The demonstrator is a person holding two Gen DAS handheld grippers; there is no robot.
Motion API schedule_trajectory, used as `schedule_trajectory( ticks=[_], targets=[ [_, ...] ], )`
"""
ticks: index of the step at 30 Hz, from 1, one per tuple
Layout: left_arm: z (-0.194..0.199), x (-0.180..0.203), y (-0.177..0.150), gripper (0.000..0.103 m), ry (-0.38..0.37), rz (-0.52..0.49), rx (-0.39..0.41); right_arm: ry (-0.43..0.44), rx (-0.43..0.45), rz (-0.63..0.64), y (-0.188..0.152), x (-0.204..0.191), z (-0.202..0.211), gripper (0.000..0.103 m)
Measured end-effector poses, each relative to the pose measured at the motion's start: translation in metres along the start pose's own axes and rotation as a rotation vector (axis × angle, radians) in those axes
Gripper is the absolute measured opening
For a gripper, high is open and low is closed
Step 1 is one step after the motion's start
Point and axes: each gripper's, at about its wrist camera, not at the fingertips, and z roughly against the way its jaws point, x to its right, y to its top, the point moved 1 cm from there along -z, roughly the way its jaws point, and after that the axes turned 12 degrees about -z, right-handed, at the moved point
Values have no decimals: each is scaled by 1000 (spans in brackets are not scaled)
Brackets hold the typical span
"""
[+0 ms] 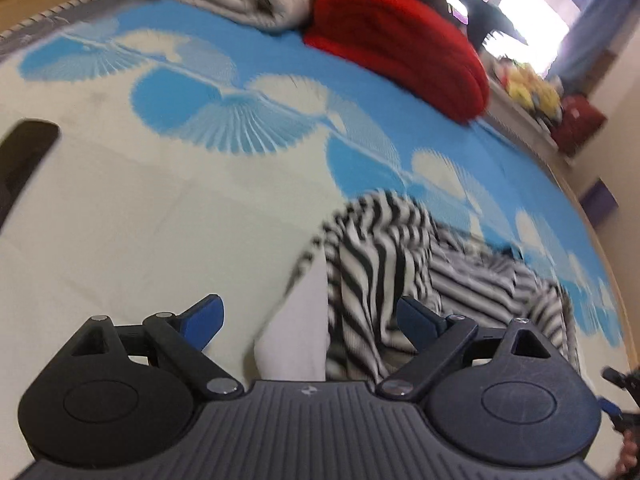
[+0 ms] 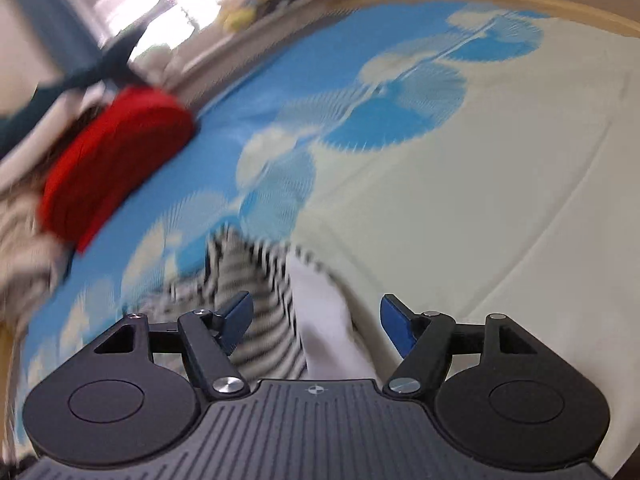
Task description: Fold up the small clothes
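Both your left gripper (image 1: 310, 322) and right gripper (image 2: 316, 322) spread, pinching nothing. Striped garment (image 1: 376, 264) at 12 o'clock: soft, light; take a hem edge.

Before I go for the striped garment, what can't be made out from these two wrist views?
- Striped garment: near end hidden behind the left gripper body; motion blur smears its edges.
- Same garment in the right wrist view: lower part hidden by the right gripper; its kind is unreadable.
- Red bundle: blurred.
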Motion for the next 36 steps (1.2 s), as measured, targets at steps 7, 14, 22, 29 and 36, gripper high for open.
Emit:
schedule_trajectory(
  ticks=[7,14,22,29,36],
  targets=[
    [3,1,-22,96,-45,-192,-62,45,-109,-63,-19,46,18,72],
    [-11,13,-41,95,-135,-227,-143,59,-167,-37,-55,44,15,72],
    [22,3,-39,9,-154,-283,18,69,-109,104,-58,23,13,12],
    [38,-29,-52,0,116,-367,79,149,-61,58,-32,40,40,11],
    [35,-50,-61,49,-139,-167,-33,66,-49,78,-38,42,29,11]
  ],
)
